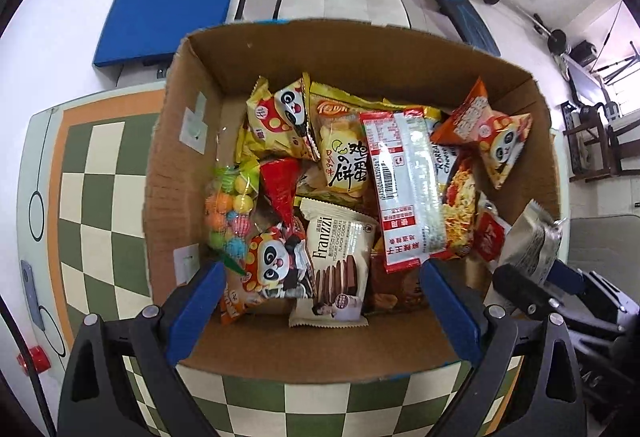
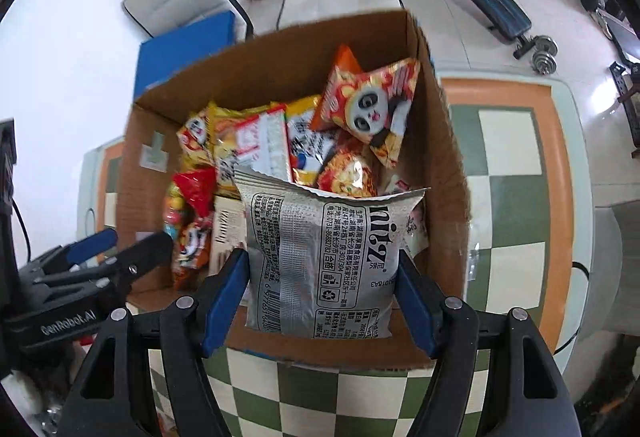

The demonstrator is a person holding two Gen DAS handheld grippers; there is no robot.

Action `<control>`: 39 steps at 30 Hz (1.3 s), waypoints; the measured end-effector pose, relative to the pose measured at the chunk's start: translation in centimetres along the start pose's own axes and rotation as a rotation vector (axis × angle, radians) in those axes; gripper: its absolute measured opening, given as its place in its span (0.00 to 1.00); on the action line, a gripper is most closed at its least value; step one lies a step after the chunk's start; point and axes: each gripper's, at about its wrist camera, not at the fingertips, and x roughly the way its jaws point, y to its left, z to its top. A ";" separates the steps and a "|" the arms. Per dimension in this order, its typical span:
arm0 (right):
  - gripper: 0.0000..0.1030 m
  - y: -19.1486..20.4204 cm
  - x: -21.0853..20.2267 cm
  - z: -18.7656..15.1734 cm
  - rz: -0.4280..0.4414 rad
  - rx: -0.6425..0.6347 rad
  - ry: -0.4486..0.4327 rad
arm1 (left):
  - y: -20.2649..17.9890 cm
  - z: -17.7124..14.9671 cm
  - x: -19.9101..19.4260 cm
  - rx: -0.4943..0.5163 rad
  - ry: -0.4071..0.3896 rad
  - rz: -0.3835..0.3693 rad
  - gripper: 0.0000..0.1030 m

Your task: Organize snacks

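At the bottom of the right wrist view the right gripper pinches a silver packet between its blue pads, jaws about half apart with the packet filling the gap. The packet hangs upright over the near wall of the cardboard box, which fills the middle of the frame on a checkered tabletop. In the left wrist view the left gripper sits at the bottom of the frame above the box, jaws wide apart and holding nothing; the snacks lie below it. Inside are a Franzzi cookie pack at lower centre, a red-and-white packet to its right, panda bags at upper left, and a bag of coloured balls by the left wall. The silver packet shows at the right edge of this view, outside the box
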 end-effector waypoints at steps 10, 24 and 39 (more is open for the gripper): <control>0.72 -0.3 3.4 -0.8 -0.053 -0.011 0.068 | -0.2 0.2 2.3 0.006 0.047 -0.002 0.97; 0.79 -1.1 3.8 -1.2 -0.078 0.014 0.111 | 0.7 -1.2 2.1 -0.008 0.054 -0.012 0.97; 0.90 -0.4 -0.9 -3.0 -0.111 0.004 0.031 | 0.8 -3.1 -3.6 0.001 -0.049 0.007 0.97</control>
